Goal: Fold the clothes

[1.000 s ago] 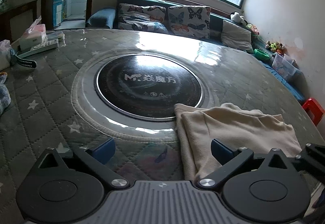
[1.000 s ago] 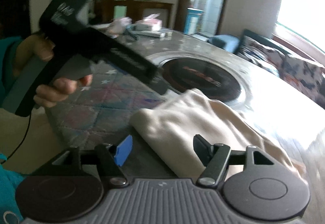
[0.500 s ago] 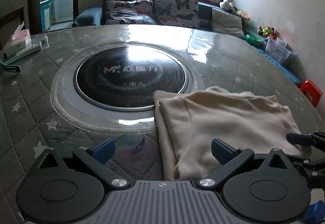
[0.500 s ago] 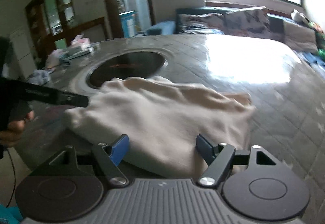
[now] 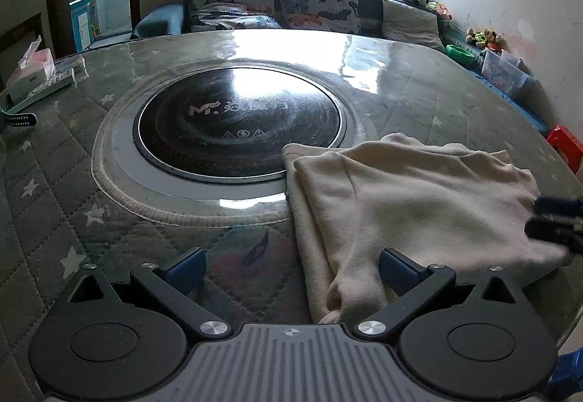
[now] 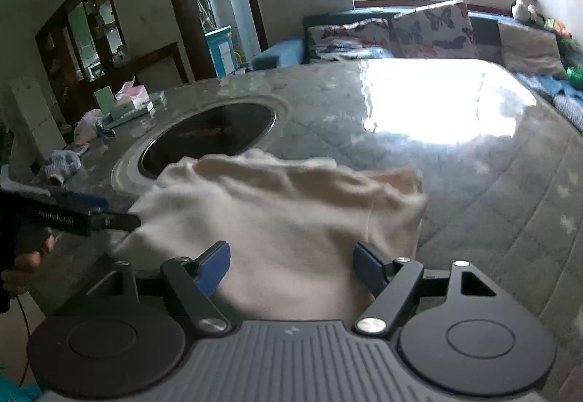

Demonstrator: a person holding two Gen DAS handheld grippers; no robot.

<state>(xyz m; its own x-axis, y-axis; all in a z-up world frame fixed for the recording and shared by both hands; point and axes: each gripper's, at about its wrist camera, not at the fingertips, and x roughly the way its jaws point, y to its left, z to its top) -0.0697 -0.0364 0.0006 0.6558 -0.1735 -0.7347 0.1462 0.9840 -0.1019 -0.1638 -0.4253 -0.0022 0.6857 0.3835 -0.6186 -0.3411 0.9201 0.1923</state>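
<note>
- Our left gripper [image 5: 291, 265], with blue-padded black fingers, hangs spread wide over the near edge of the cream-coloured folded fleece garment [image 5: 411, 198]; its right finger [image 5: 399, 270] sits above the cloth, the left one [image 5: 186, 265] above bare table, and nothing lies clamped between them.
- Our right gripper [image 6: 291, 261] is likewise spread wide, both blue pads low over the same garment [image 6: 291, 219], holding nothing.
- We see the garment lying on the round grey quilted table with white stars under a clear cover [image 5: 54, 183], its far-left corner overlapping the rim of the black circular cooktop [image 5: 237, 132] set in the table's middle.
- From the right wrist view, our left gripper [image 6: 120, 218] reaches in at the garment's left edge.
- We also see a pink tissue box [image 5: 32, 68] at the table's far left.
</note>
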